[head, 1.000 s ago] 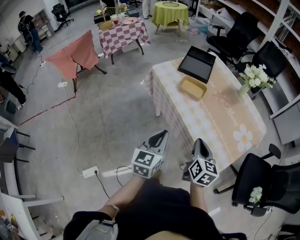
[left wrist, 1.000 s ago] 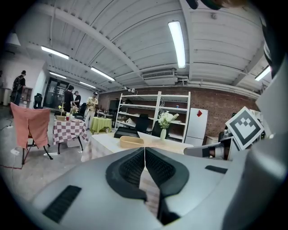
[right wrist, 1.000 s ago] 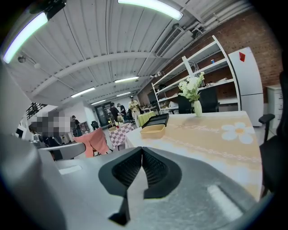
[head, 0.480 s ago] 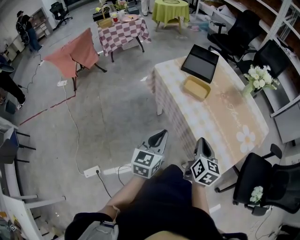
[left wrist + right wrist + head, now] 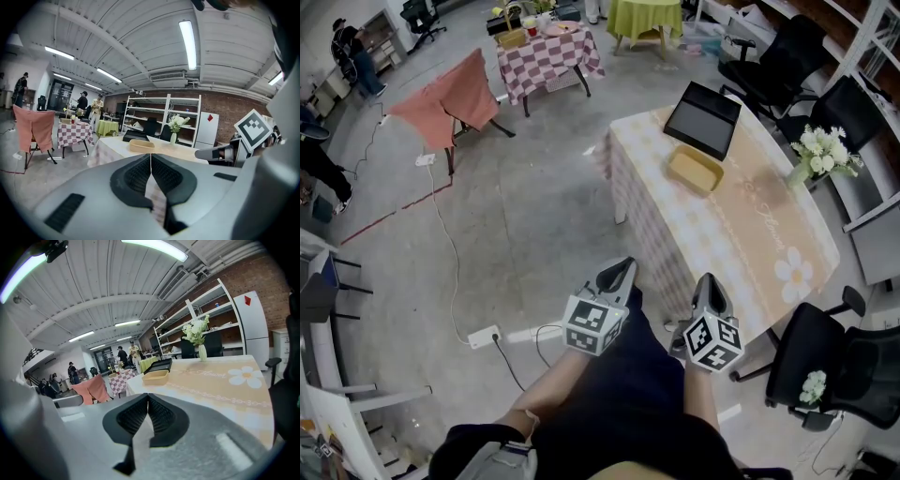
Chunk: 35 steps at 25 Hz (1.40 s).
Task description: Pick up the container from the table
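Observation:
A shallow yellow container (image 5: 694, 169) lies on the long table (image 5: 750, 244) with the beige patterned cloth, toward its far end. It also shows ahead as the container (image 5: 141, 146) in the left gripper view and the container (image 5: 156, 377) in the right gripper view. My left gripper (image 5: 621, 272) hangs over the floor short of the table's near corner, shut and empty. My right gripper (image 5: 705, 284) is beside it at the table's near edge, also shut with nothing in it. Both are far from the container. Up close, the left gripper (image 5: 150, 157) and right gripper (image 5: 147, 398) have their pads pressed together.
A black tray (image 5: 703, 119) lies just beyond the container and a vase of white flowers (image 5: 818, 155) stands at the table's right side. Black office chairs (image 5: 811, 366) flank the table. A power strip with cable (image 5: 483, 337) lies on the floor at left. A checkered table (image 5: 546, 58) stands far back.
The head view has drifted a little. Both grippers stay shut and keep about the same places.

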Motion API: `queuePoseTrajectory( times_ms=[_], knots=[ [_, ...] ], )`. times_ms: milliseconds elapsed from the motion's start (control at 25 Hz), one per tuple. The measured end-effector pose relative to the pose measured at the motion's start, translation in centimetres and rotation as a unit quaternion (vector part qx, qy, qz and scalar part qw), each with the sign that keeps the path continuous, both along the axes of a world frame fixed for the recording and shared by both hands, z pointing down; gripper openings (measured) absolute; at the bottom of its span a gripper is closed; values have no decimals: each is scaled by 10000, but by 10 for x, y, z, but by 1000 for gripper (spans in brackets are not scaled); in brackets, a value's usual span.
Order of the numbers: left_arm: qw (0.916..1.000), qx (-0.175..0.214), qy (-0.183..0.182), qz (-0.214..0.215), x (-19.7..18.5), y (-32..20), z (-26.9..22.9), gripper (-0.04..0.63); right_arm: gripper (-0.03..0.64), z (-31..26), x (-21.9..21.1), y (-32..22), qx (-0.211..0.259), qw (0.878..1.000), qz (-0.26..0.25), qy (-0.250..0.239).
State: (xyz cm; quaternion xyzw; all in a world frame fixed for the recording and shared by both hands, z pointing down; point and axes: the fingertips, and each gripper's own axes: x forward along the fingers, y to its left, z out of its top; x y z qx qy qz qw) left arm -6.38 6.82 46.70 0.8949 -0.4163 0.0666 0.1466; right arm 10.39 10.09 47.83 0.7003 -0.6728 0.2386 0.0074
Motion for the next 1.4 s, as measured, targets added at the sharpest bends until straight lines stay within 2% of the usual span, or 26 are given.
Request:
queuePoseTrajectory(
  times_ms=[560,1040,1400],
  knots=[
    [9998,159,-74,49,9,-40,-3,12,5,-1,13,-37,129,9999,91,-67],
    [9995,24,-113,302,25,-100,4,12,5,3,22,-97,29,9997,228,-113],
    [9981,58,-129,604,45,-152,-1,12,5,2,32,-145,1,9992,377,-128]
  ],
)
